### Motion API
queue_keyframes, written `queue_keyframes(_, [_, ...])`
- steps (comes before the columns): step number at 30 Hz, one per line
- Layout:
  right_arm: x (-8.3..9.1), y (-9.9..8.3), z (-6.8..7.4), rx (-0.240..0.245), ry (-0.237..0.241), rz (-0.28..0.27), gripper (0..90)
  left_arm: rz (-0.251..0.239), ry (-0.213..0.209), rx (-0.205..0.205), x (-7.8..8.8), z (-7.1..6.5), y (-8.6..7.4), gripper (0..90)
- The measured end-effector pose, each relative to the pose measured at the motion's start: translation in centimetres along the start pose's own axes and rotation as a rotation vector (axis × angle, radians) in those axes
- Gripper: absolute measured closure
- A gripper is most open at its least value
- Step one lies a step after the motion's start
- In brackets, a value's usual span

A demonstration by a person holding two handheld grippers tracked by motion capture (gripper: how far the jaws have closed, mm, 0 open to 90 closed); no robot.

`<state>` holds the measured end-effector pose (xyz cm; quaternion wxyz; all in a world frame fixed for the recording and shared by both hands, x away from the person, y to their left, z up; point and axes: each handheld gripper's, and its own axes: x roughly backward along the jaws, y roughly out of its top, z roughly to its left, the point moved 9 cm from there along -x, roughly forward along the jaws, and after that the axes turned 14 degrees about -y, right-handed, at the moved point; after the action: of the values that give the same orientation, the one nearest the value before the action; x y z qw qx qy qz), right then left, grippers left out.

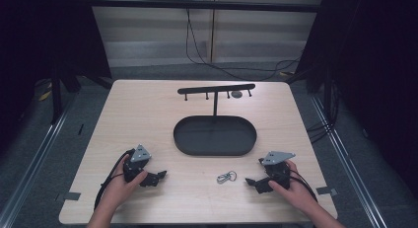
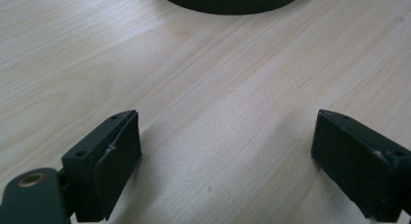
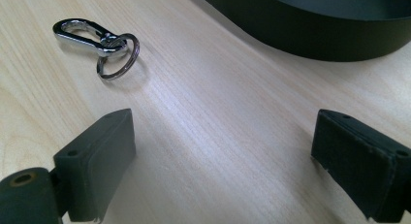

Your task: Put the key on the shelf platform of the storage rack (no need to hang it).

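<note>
Centrally, on the near part of the pale wooden table, lies a silver clip with a key ring on one end, flat on the wood between the two grippers and nearer the right one.

Left gripper: held in the person's left hand, low over the table, jaws spread wide, nothing between them; the left gripper view has bare wood in the gap.

Right gripper: held in the person's right hand, jaws spread wide and empty, pointing toward the clip but well short of it. In the right gripper view the clip sits ahead of the left jaw, apart from both jaws.

Black oval tray: mid-table, just beyond the clip, not touching it.

Black stand: a thin post at the tray's far edge carrying a crossbar with small pegs hanging under it.

Cables: on the floor beyond the table.
</note>
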<state>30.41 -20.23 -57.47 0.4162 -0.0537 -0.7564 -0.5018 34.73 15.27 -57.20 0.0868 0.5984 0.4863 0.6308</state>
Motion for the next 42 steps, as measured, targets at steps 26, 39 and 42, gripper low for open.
queue_keyframes(26, [0.9, 1.6, 2.4, 0.120, 0.100, 0.199, 31.7, 0.005, -0.005, -0.012, 0.0, 0.0, 0.0, 8.8])
queue_keyframes(39, [0.4, 3.9, 4.4, 0.201, 0.126, 0.279, 36.9, 0.007, -0.005, -0.011, 0.0, 0.0, 0.0, 8.5])
queue_keyframes(42, [0.4, 4.1, 4.5, 0.215, 0.132, 0.289, 36.7, 0.008, -0.006, -0.009, 0.0, 0.0, 0.0, 8.4])
